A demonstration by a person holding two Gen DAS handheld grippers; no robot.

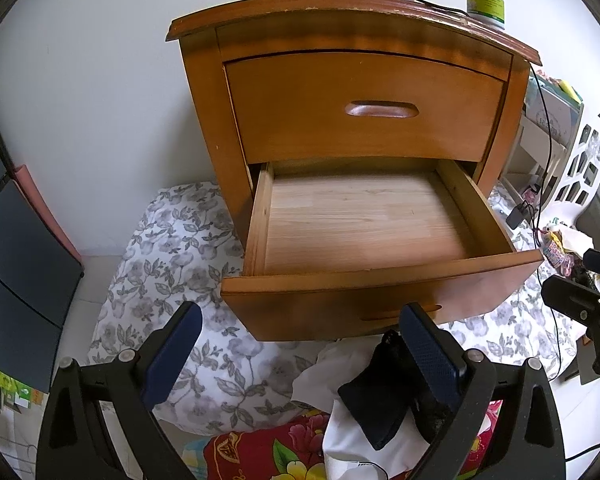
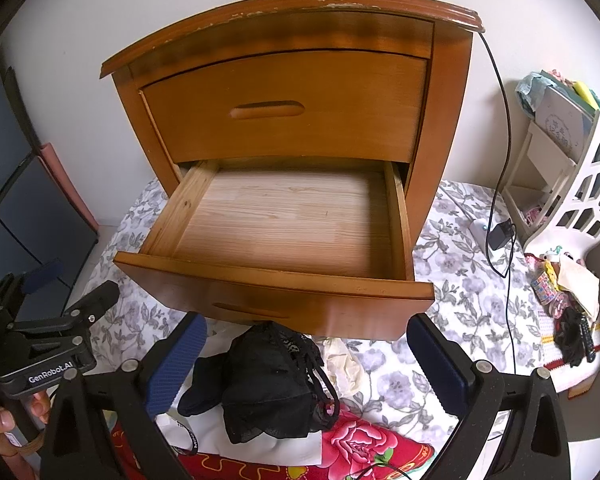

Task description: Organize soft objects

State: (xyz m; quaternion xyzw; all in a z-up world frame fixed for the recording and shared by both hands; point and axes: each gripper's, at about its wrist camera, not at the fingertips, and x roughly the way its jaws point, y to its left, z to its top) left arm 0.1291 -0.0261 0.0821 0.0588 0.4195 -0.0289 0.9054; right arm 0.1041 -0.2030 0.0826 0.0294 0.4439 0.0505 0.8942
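Soft objects: we see a black lace garment (image 2: 276,384) heaped with a dark folded piece (image 1: 374,404) and white cloth (image 1: 340,432) on the floral bedding (image 1: 172,240), just in front of the nightstand (image 1: 340,32).
Destination: the lower drawer (image 1: 352,220) stands pulled out and bare inside; we judge it the place for the pile.
Left gripper (image 1: 300,352): fingers spread wide apart, holding nothing, its right pad (image 1: 428,356) beside the dark piece.
Right gripper (image 2: 308,364): also spread apart and empty, poised over the black lace.
Step in hand: we judge it to be picking up the first garment.
Doing it well: we should close low on the bulk of the lace, not a loose strap, lift clear of the drawer front (image 2: 276,296), then lay it flat at the back.
Risk: the charger cable (image 2: 504,168) at the right could snag.
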